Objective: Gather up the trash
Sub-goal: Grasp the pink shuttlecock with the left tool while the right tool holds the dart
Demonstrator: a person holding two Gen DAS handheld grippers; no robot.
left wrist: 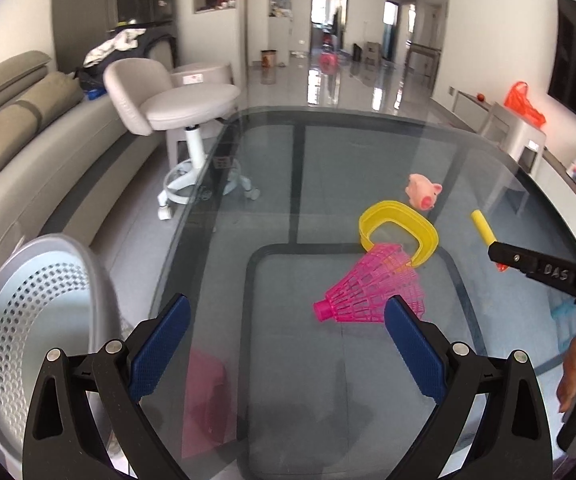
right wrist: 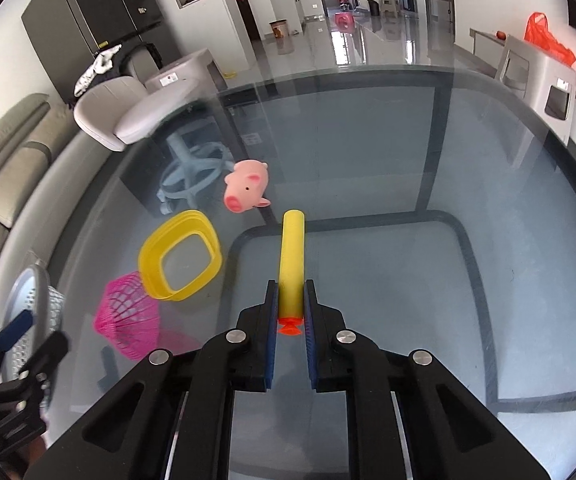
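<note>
Yellow foam dart (right wrist: 292, 264) clamped in the right gripper (right wrist: 291, 308).
Only the left view shows the left gripper (left wrist: 288, 320) spread wide, empty, near the pink shuttlecock (left wrist: 372, 292).

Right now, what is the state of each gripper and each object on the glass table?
Left gripper: open, holding nothing.
Right gripper: shut on the yellow foam dart.
Yellow foam dart: held near its orange tip.
Pink shuttlecock: lying on its side.
Yellow frame: lying on the table, free.
Pink pig toy: tipped over, untouched.
Perforated basket: beside the table, contents not visible.
</note>
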